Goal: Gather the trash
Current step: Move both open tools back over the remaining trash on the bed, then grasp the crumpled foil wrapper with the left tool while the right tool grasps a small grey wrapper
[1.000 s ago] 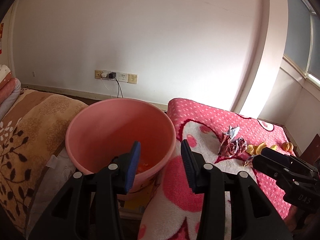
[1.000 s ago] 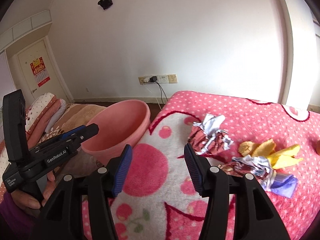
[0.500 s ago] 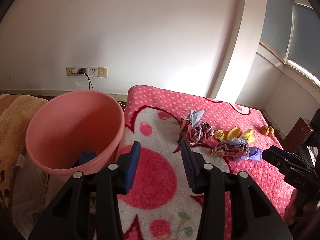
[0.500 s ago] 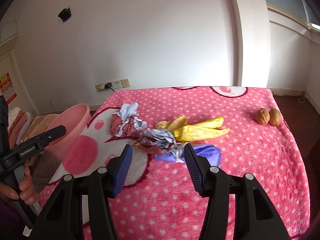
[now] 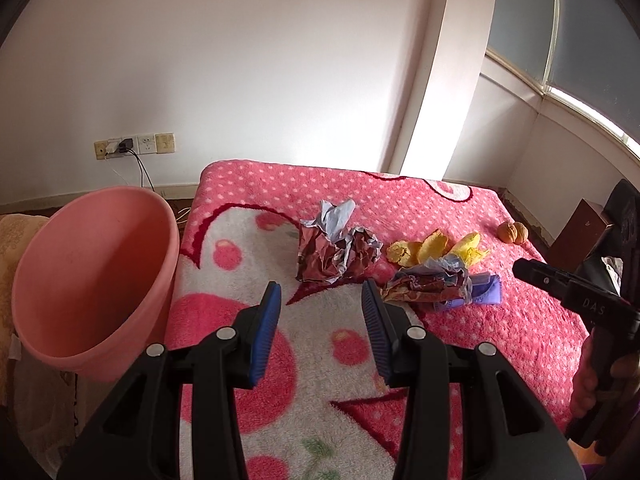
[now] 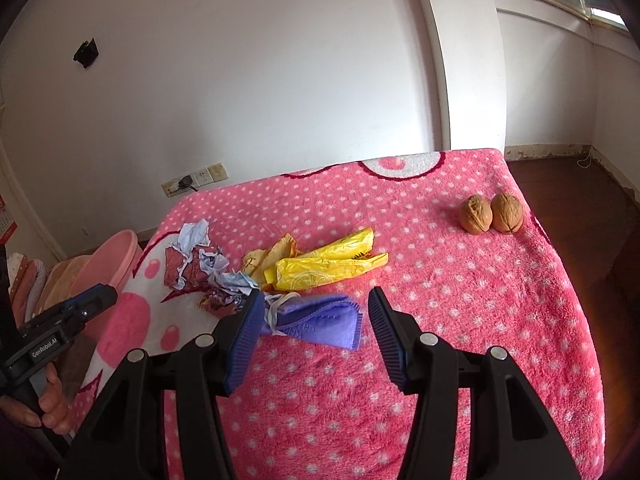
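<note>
Trash lies on a pink dotted blanket (image 6: 460, 300): a crumpled red and silver wrapper (image 5: 336, 250) (image 6: 192, 264), a second crumpled wrapper (image 5: 424, 284) (image 6: 224, 298), orange peel (image 5: 416, 248) (image 6: 276, 256), a yellow wrapper (image 6: 328, 266) and a purple packet (image 6: 320, 320) (image 5: 486, 290). A pink bucket (image 5: 92, 288) (image 6: 116, 256) stands off the blanket's left edge. My left gripper (image 5: 320, 328) is open and empty, just short of the red wrapper. My right gripper (image 6: 312, 336) is open and empty, its fingers on either side of the purple packet.
Two walnuts (image 6: 490, 213) (image 5: 512, 232) lie near the blanket's far right edge. A wall socket with a plugged cable (image 5: 132, 146) is behind the bucket. A brown patterned cover (image 5: 16, 240) lies left of the bucket. Wooden floor (image 6: 580, 184) shows to the right.
My left gripper has swung right from the bucket toward the trash pile. My right gripper has moved right and closer, now framing the purple packet. Both stay open.
</note>
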Tool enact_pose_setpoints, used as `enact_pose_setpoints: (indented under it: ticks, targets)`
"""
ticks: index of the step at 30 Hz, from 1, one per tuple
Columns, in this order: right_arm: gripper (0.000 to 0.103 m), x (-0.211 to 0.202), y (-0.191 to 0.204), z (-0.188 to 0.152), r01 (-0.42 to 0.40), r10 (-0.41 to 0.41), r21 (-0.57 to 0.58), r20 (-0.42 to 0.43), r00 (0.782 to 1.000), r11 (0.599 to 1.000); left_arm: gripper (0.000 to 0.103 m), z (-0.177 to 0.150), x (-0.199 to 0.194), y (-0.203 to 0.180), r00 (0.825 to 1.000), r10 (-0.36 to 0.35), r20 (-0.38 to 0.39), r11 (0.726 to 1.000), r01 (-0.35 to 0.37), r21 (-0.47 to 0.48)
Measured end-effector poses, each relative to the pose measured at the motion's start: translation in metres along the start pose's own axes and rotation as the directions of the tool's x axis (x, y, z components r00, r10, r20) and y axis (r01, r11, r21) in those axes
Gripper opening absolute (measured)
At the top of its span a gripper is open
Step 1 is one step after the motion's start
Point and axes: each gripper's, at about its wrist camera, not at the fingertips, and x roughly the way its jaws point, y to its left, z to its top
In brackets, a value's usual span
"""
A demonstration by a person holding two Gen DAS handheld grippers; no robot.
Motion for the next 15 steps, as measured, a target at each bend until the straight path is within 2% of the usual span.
enact_pose_setpoints:
  ticks: [10,15]
  targets:
    - [0.053,0.009,-0.001,0.001,-0.029,0.029,0.01,-0.029,0.999,1.0,0.042,0.022,0.046,0.01,0.996,-0.026,-0.081,0.998,0.021,-0.061]
    - [0.053,0.015,-0.006,0.007,-0.065,0.068,0.064,-0.054,0.996,0.996,0.042,0.029,0.071,0.02,0.993,-0.041,-0.112,0.994,0.03,-0.105]
